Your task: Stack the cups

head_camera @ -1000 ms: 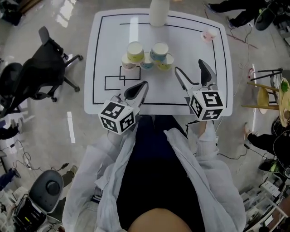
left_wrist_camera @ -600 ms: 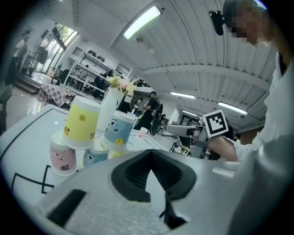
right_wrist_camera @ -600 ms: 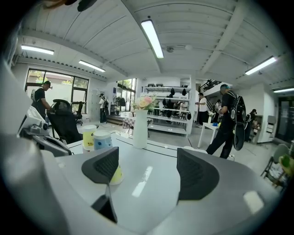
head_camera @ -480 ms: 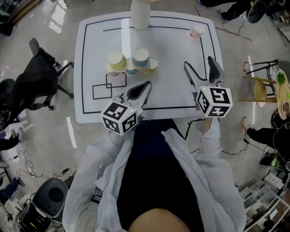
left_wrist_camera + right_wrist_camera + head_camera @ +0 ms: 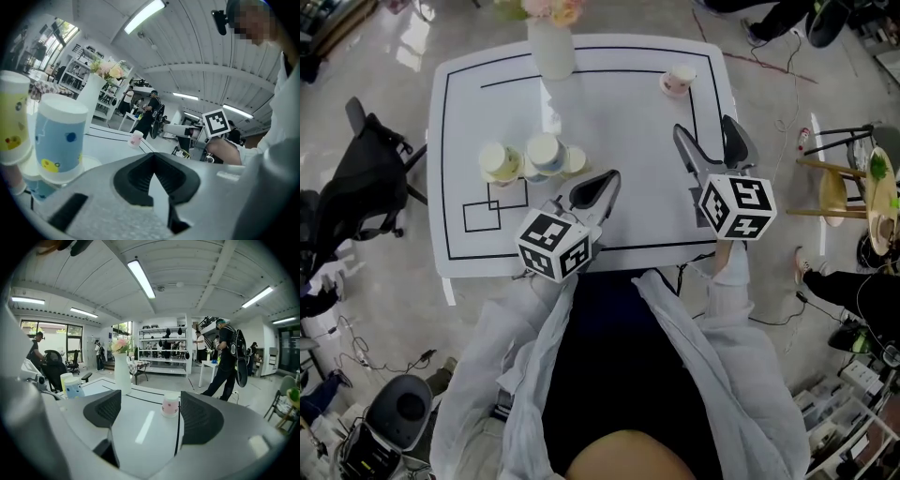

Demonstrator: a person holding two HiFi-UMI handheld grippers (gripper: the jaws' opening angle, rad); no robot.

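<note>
Several paper cups stand upside down in a cluster at the table's left: a yellow cup [image 5: 499, 161], a blue cup [image 5: 546, 150] and a third cup [image 5: 574, 160]. In the left gripper view the blue cup [image 5: 60, 136] and yellow cup [image 5: 11, 122] loom close at the left. A lone pink cup [image 5: 679, 80] stands at the far right corner. My left gripper [image 5: 595, 190] is shut and empty, to the right of the cluster. My right gripper [image 5: 710, 150] is open and empty. The pink cup [image 5: 170, 405] shows far off between its jaws.
A white vase [image 5: 551, 47] with flowers stands at the table's [image 5: 628, 122] far edge. A black office chair [image 5: 366, 183] is left of the table, a stool [image 5: 848, 187] on the right. People stand in the room behind [image 5: 227, 357].
Both grippers have moved to the right across the table. The cup cluster now lies left of the left gripper and the pink cup sits ahead of the right one. Jaws unchanged.
</note>
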